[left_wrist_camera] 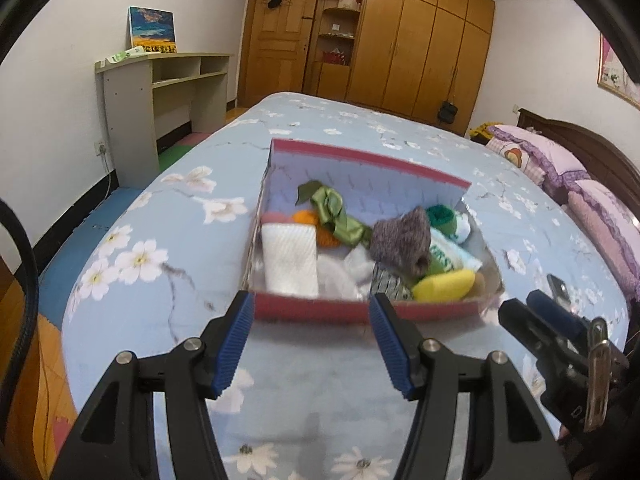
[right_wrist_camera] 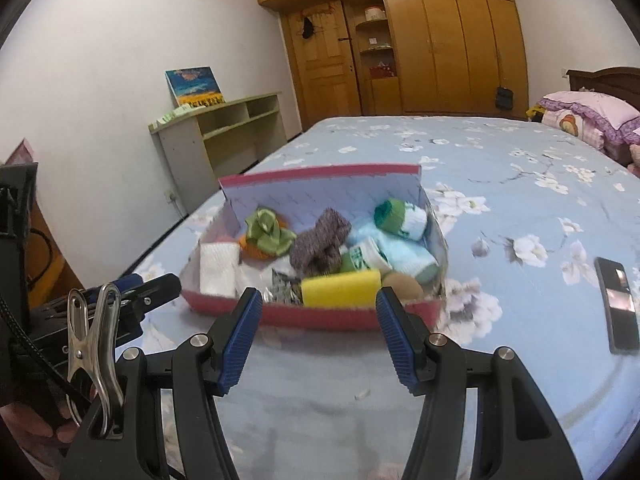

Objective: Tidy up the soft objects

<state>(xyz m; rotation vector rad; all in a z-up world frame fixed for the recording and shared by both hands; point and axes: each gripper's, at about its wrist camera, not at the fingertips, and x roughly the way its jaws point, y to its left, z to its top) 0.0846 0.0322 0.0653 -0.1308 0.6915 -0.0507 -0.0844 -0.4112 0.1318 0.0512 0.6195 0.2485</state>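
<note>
Both grippers, left gripper (left_wrist_camera: 312,314) and right gripper (right_wrist_camera: 319,308), hang open and empty before the red box (left_wrist_camera: 320,310) of soft things on the bed (left_wrist_camera: 180,240).

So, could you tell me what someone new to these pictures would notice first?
Most likely the red box in the middle of the flowered blue bed, crammed with soft things: a yellow sponge at its near edge, a green ribbon towards the back, a folded white cloth at its left end. Next, both grippers, left and right, hang open and empty just short of the box.
</note>
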